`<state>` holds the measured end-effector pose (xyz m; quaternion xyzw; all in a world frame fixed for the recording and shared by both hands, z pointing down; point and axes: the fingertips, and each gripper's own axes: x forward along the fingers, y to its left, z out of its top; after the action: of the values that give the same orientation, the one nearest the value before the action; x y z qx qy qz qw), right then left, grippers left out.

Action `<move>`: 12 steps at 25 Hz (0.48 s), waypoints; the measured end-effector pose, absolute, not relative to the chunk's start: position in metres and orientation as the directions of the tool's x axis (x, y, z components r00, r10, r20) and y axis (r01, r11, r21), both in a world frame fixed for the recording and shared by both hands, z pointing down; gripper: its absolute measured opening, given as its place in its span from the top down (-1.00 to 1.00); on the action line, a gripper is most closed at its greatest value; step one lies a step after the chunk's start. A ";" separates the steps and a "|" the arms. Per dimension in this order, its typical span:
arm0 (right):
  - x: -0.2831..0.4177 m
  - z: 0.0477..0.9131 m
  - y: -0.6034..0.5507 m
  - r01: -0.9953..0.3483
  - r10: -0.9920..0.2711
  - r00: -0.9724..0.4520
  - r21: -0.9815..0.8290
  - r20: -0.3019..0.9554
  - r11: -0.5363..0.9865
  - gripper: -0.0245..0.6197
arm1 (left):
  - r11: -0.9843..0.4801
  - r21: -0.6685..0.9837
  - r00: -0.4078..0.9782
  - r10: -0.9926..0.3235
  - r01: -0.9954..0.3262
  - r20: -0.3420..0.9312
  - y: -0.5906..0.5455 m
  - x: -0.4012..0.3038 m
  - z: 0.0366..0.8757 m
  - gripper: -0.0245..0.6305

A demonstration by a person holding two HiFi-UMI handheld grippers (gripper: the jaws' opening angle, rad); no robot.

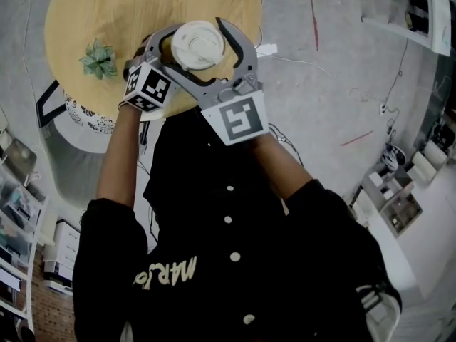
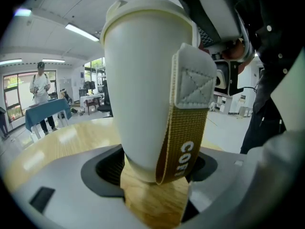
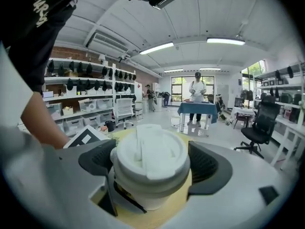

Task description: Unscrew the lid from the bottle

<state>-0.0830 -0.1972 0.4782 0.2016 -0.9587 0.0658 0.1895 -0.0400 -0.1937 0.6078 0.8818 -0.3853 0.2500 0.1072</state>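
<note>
Left gripper (image 2: 153, 168) fingers (image 2: 102, 168) clamp bottle (image 2: 143, 80); right gripper (image 3: 152, 165) fingers (image 3: 212, 168) released round lid (image 3: 150, 151); plant (image 1: 98, 58) nearby on table (image 1: 142, 6).

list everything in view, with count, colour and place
table: 1, light wood, round, top of the head view
bottle: 1, white, at the table's near edge
lid: 1, white, on the bottle
strap: 1, tan with white patch, down the bottle's side
plant: 1, green, on the table left of the bottle
covered table: 1, blue, far back in the room
bystander: 1, light top, behind that table
office chair: 1, black, right of the right gripper view
shelves: several, white, along the left wall there
left tool: 1, grey, shut on the bottle's lower body
right tool: 1, grey, jaws apart round the lid
shirt: 1, black, on the person holding the tools
</note>
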 end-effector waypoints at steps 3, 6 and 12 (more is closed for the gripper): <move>-0.087 0.475 -0.193 -0.253 -0.215 -0.905 -0.058 0.366 0.966 -0.55 | -0.683 -0.001 0.581 -0.623 -0.731 0.524 -0.194 -0.040 0.609 -0.12; -0.091 0.468 -0.182 0.095 0.086 -0.945 0.015 0.316 0.995 -0.55 | -0.687 -0.002 0.585 -0.620 -0.727 0.523 -0.194 -0.041 0.610 -0.12; -0.083 0.473 -0.171 0.421 0.390 -0.833 -0.009 0.393 0.907 -0.54 | -0.683 0.002 0.583 -0.622 -0.730 0.523 -0.194 -0.040 0.608 -0.12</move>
<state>-0.0830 -0.1713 0.4735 -0.2120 -0.9565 -0.0389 0.1967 -0.0398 -0.1943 0.6081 0.8831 -0.3827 0.2486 0.1091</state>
